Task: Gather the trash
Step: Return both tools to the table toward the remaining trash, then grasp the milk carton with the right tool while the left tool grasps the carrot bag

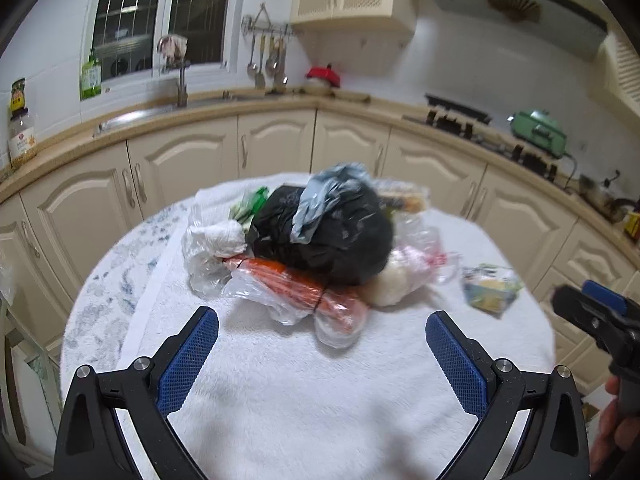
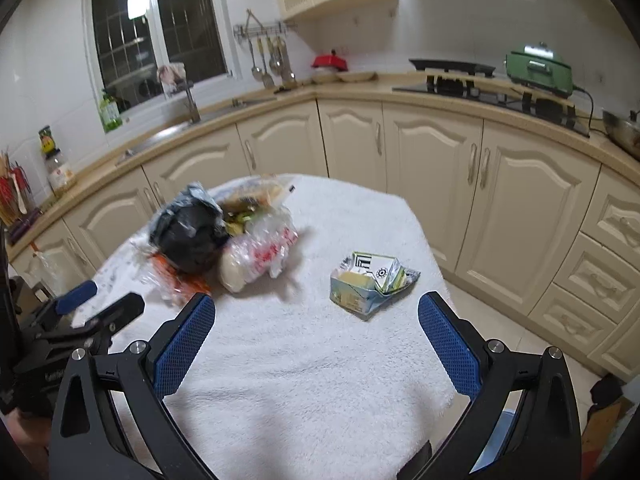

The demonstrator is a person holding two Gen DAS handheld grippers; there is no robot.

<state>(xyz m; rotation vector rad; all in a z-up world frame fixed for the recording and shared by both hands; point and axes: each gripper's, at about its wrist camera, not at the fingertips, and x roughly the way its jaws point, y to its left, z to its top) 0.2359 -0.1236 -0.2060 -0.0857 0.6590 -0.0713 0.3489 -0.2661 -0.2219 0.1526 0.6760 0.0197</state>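
Our left gripper (image 1: pixel 322 342) hung over the near edge of the table (image 1: pixel 320 400), its blue-padded fingers (image 1: pixel 188 356) spread wide with nothing between them. Our right gripper (image 2: pixel 316 336) was splayed just as wide, equally bare, above the same near edge.

Going left to right across the white towel (image 2: pixel 300 360) that covered the table, a heap of trash sat toward the far left corner. At its left side lay a crumpled clear plastic bag (image 1: pixel 208 248) with white stuff inside. Just in front of it an orange-red wrapper (image 1: pixel 296 284) in clear film pointed toward the near edge. Behind and touching both rose a knotted black bag (image 1: pixel 332 240), the tallest thing in the pile, with a grey-blue plastic bag (image 1: pixel 324 200) draped over its top. Against the black bag's right side rested a pale round lump (image 1: pixel 392 284) in a clear bag with red print (image 2: pixel 268 256). More packaging (image 2: pixel 256 192) lay behind the heap toward the far edge, too blurred for us to tell what it was.

Well apart from the heap, near the right edge, stood a crushed blue and yellow carton (image 2: pixel 368 284), its top torn open, in front of our right gripper
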